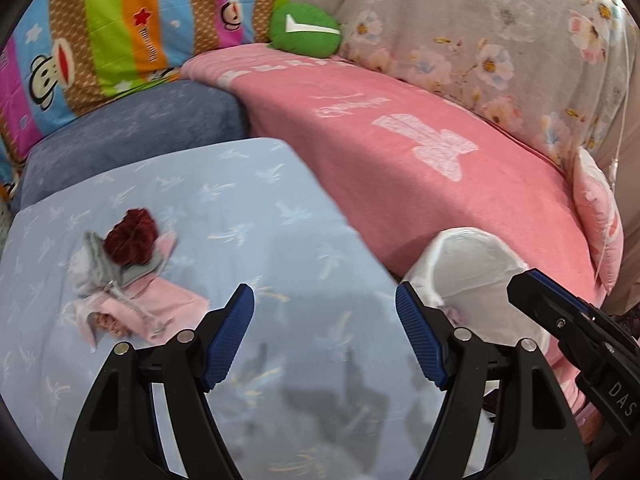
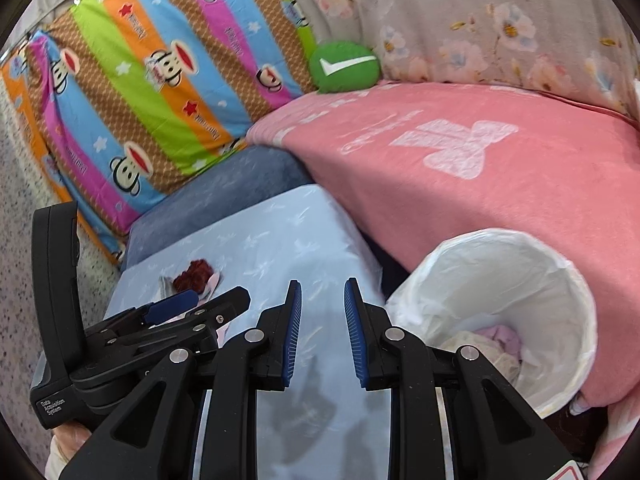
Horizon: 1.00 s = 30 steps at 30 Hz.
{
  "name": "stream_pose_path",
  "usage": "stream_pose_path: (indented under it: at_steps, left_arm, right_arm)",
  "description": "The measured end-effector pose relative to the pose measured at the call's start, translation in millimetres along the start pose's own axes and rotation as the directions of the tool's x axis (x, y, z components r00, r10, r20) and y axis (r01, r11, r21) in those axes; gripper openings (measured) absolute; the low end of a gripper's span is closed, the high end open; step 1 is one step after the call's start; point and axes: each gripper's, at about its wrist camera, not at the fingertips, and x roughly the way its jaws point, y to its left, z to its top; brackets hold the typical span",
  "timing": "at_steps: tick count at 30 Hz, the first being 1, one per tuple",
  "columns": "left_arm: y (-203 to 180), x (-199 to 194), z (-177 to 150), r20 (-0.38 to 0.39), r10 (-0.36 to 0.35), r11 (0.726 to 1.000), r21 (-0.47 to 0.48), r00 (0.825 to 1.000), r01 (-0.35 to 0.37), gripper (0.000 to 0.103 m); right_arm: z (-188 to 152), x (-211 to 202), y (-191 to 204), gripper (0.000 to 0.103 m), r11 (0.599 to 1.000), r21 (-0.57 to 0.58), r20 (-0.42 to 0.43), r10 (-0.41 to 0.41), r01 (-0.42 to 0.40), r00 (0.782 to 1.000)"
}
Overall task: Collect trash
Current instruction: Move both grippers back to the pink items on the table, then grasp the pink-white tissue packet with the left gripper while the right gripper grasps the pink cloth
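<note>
Surface: low table under a light blue cloth [image 1: 256,200] printed with pale leaf shapes; gripper shadows fall on its near part. A darker blue cushion [image 1: 136,132] butts against its far edge.

Trash pile [image 1: 128,276] sits on the cloth toward the left side: pink and grey paper scraps with a dark red crumpled wad [image 1: 131,235] on top. In the right wrist view the same pile [image 2: 196,274] is partly hidden behind the other tool.

Left gripper [image 1: 325,340]: fingers spread wide, nothing between them, above the cloth, near the pile but apart from it.

Right gripper [image 2: 320,334]: fingers parted with a narrower gap, holding nothing, over the cloth beside the bin.

Bin [image 2: 576,300], lined with a white bag, stands just right of the table against a pink blanket [image 2: 500,196]; pale scraps lie at its bottom.

Room: striped cartoon-monkey bedding [image 2: 160,80] at left, grey floral fabric [image 1: 500,32] at back, 1 green round cushion [image 1: 305,29] with a white tick between them. Speckled floor at far left.
</note>
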Motion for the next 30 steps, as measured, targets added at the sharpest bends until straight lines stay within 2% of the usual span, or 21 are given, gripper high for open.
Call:
stream_pose_path:
  at_steps: [9,13,18,23,26,30]
  left_arm:
    - [83.6,3.5,-19.4,-0.044,0.098,0.987,-0.120,0.994,-0.103,0.070]
    - [119.9,2.3,-26.7,-0.059,0.160,0.974,-0.152,0.985,-0.167,0.070]
    - [157.9,3.0,-33.3,-0.081,0.201,0.959,-0.188,0.976,-0.213,0.070]
    - [187.0,6.1,-40.3,-0.099,0.214,0.946,-0.226,0.972,-0.231,0.070]
    - [197.7,9.3,-43.1,-0.109,0.213,0.941,-0.243,0.971,-0.234,0.070]
    - [205.6,14.6,-43.8,-0.114,0.207,0.942,-0.245,0.972,-0.229,0.070]
  right_arm:
    - [-21.4,56.7,64.1,0.023,0.995,-0.089,-0.114,0.037,-0.047,0.993]
    - [-31.2,82.0,93.2,0.023,0.989,-0.130,-0.162,0.049,-0.071,0.986]
    - [-42.0,110.6,120.6,0.023,0.982,-0.163,-0.215,0.059,-0.095,0.975]
    - [-55.9,138.8,145.4,0.023,0.976,-0.188,-0.271,0.060,-0.114,0.961]
    - [-62.4,152.1,154.5,0.032,0.974,-0.196,-0.291,0.056,-0.117,0.955]
    - [-67.8,169.1,166.8,0.034,0.969,-0.209,-0.320,0.061,-0.133,0.945]
